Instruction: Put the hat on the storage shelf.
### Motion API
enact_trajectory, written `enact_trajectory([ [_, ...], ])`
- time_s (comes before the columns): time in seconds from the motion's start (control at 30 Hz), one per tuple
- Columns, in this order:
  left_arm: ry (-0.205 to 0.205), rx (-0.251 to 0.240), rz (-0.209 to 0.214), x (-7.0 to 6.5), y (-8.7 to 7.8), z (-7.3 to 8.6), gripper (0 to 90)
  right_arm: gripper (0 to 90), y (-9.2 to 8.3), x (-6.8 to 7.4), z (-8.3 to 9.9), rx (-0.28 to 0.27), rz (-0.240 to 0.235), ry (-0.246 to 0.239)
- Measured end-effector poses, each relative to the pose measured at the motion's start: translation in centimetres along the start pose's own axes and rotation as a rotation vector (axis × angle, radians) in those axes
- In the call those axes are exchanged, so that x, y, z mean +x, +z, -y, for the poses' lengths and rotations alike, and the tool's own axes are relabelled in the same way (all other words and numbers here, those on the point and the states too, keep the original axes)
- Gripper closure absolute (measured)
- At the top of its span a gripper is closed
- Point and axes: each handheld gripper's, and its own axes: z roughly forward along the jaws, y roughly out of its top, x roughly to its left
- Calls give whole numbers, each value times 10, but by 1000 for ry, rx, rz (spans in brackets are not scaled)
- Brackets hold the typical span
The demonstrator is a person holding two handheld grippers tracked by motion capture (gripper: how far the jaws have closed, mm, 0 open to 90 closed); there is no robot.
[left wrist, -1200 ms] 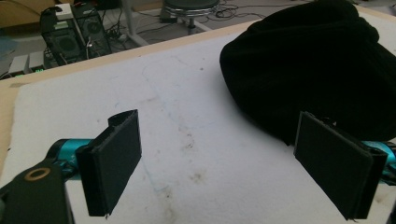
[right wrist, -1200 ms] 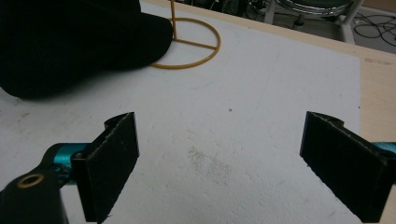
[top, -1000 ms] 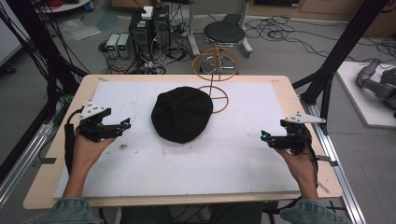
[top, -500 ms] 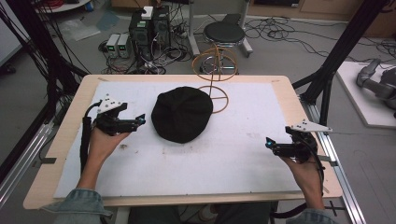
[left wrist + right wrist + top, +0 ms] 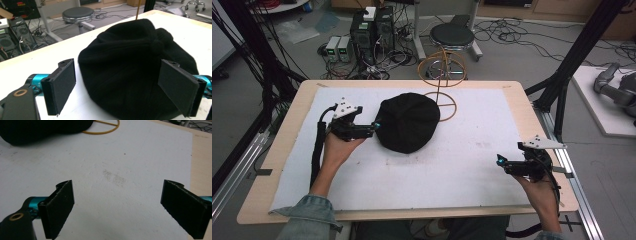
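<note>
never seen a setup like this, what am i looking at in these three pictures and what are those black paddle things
A person sits at a wooden table covered by a white mat and holds a hand-operated gripper in each hand. The black paddles are each gripper's two padded jaws. The high view looks down from above; the other two pictures come from cameras riding on the grippers. On the mat lies a soft black fabric hat, with a thin golden wire stand behind it. The left gripper is open at the hat's edge, its jaws spread either side of it. The right gripper is open over bare mat. Nothing is held.
</note>
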Motion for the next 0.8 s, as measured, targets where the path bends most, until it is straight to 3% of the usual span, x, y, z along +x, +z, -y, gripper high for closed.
enact_trajectory([
  [0.47,30,-14,51,-25,40,-6,175,114,-7,2,7,-2,4,-2],
  [0.8,32,-25,52,-31,54,-3,173,114,-8,4,10,8,-1,-4],
])
